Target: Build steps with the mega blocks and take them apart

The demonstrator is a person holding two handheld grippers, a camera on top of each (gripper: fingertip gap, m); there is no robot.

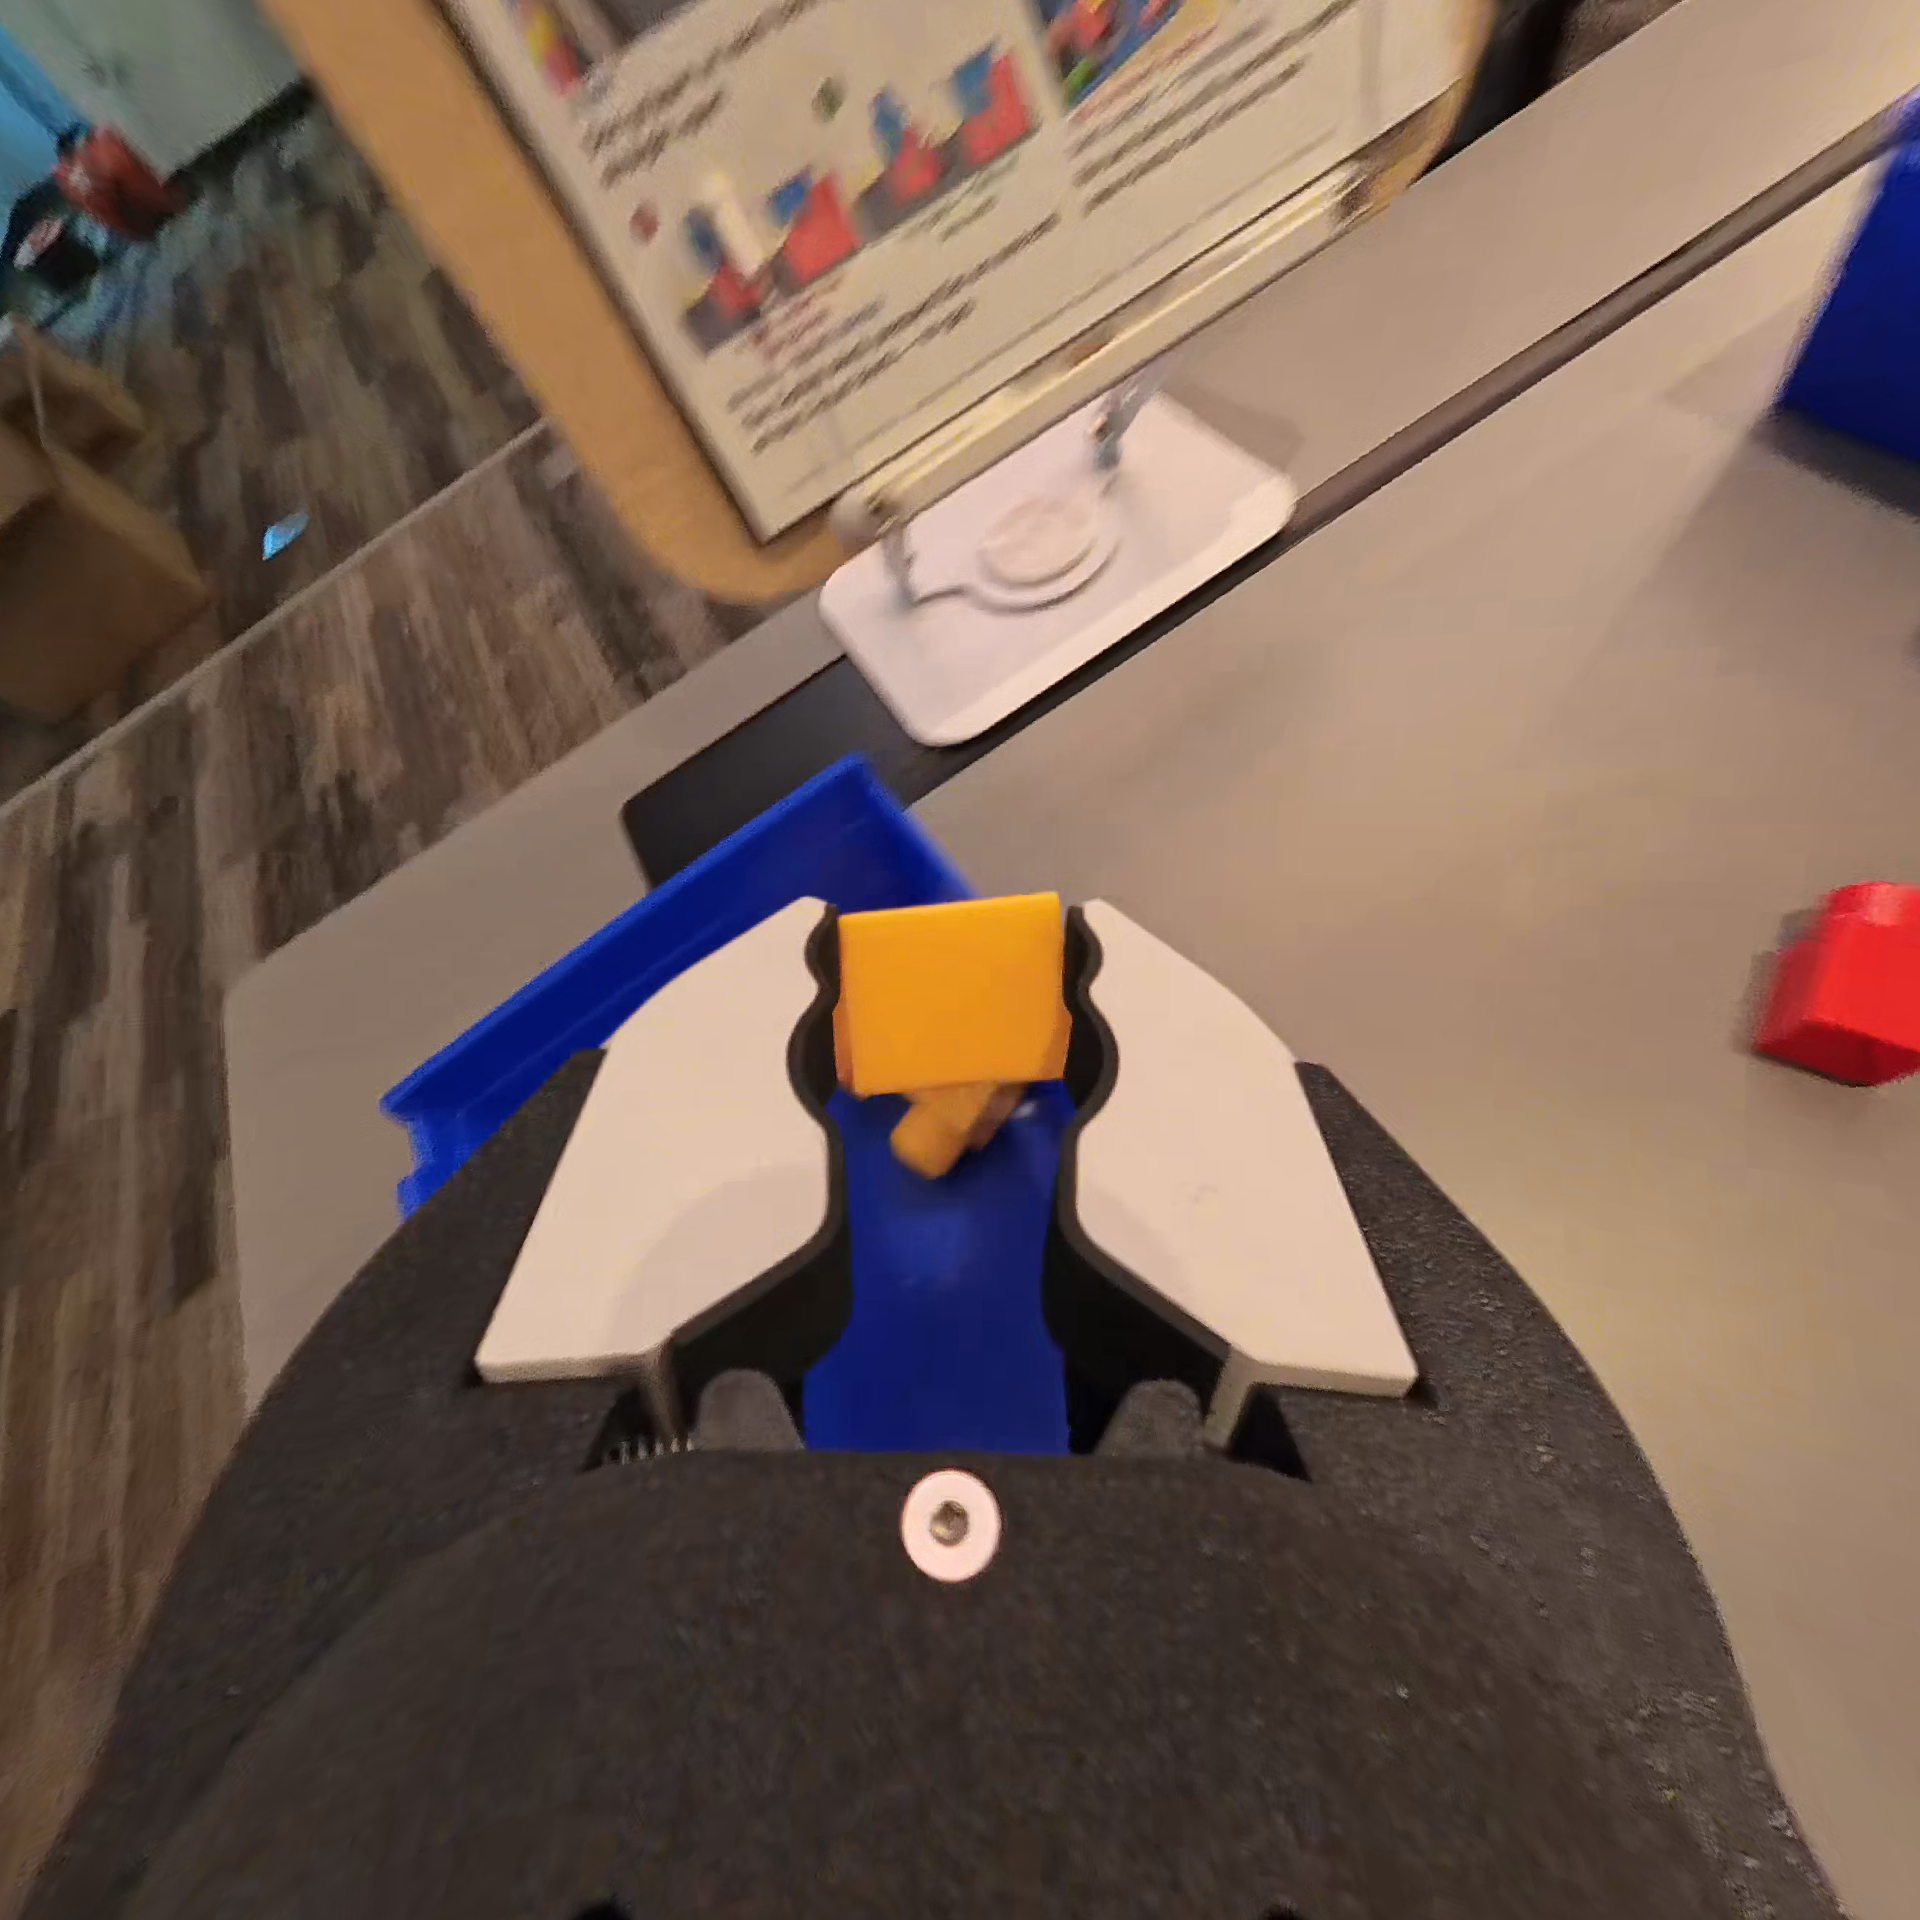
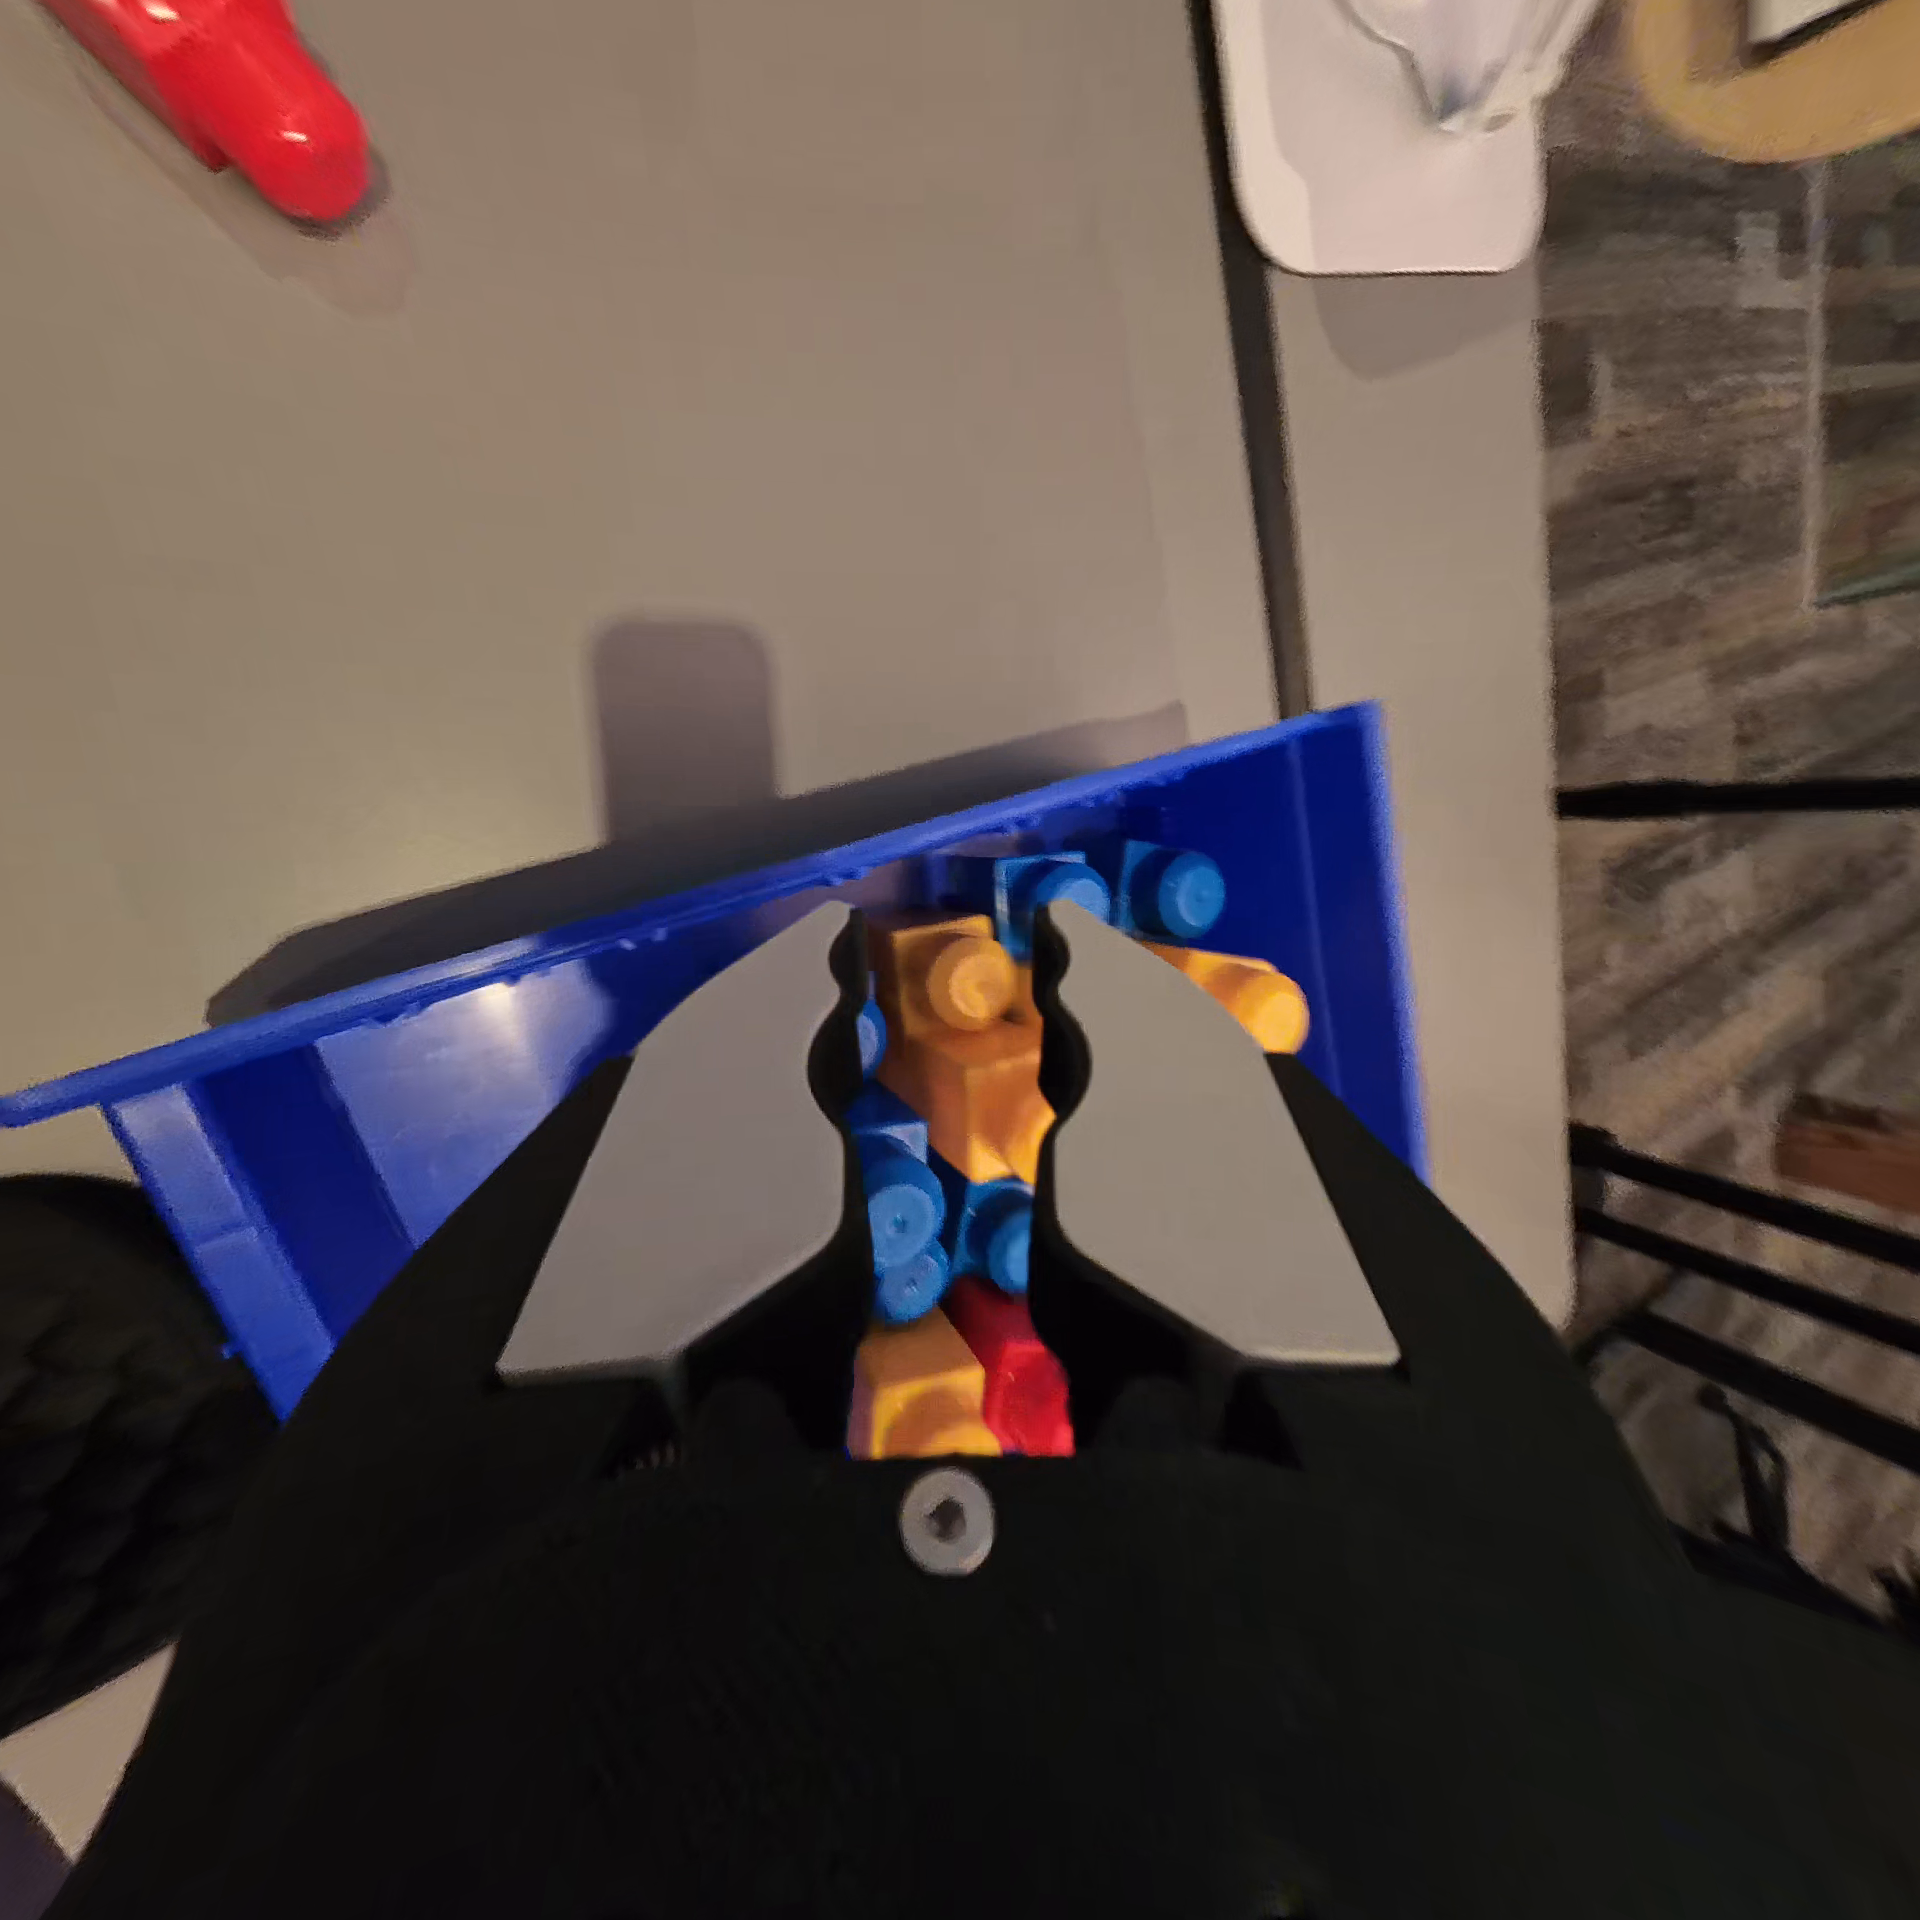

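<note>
My left gripper (image 1: 951, 935) is shut on an orange block (image 1: 951, 992) and holds it at its fingertips above a blue bin (image 1: 665, 935). Another orange block (image 1: 940, 1132) lies in the bin below it. My right gripper (image 2: 948, 925) points down into the blue bin (image 2: 436, 1039). Its jaws are closed around an orange studded block (image 2: 961, 997). Several blue blocks (image 2: 1164, 894), orange blocks (image 2: 1247, 992) and a red block (image 2: 1023, 1382) lie loose in the bin. A red block (image 1: 1844, 987) rests on the grey table and also shows in the right wrist view (image 2: 260, 125).
An instruction sheet (image 1: 831, 208) stands in a holder with a white base (image 1: 1049, 571) at the table's far edge. A second blue bin (image 1: 1870, 312) is at the far right. A dark textured shape (image 2: 83, 1403) sits beside the bin. Patterned floor (image 2: 1714, 520) lies past the table edge. The gap from one gripper's tips to the other's is roughly 45 cm.
</note>
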